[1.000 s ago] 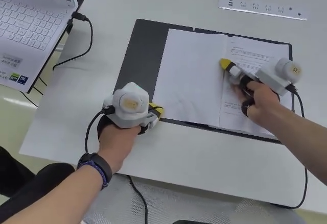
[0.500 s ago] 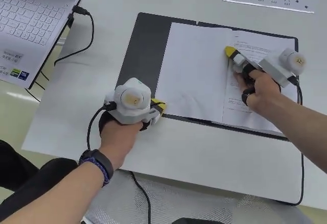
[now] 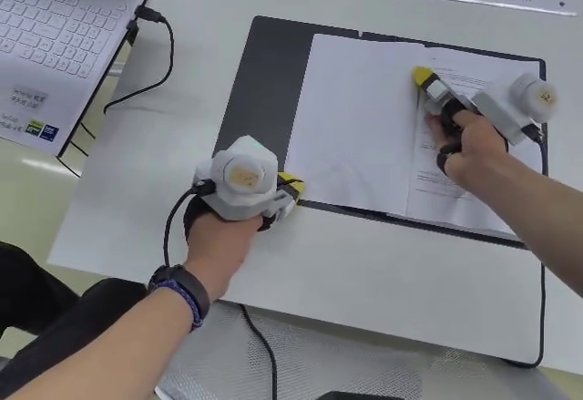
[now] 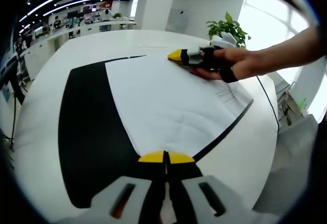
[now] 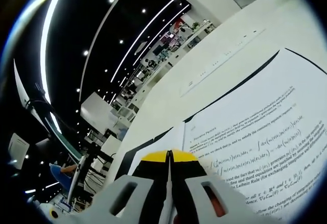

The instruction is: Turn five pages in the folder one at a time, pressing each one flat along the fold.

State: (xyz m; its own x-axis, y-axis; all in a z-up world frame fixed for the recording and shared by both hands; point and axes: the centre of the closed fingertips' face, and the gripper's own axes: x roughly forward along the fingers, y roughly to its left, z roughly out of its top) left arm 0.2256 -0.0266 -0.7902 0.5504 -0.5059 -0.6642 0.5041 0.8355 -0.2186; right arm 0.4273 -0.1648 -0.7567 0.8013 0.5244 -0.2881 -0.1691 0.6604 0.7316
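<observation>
I have the right hand-held gripper (image 3: 423, 77), jaws pressed together, on the fold (image 3: 412, 168) of the open black folder (image 3: 264, 81); fold runs toward me. Left hand-held gripper (image 3: 291, 184), also closed, at folder's near edge.

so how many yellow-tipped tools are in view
2. The left yellow-tipped white tool rests at the black folder's near edge; the right tool presses beside the fold on the printed white page. None looks hidden.
</observation>
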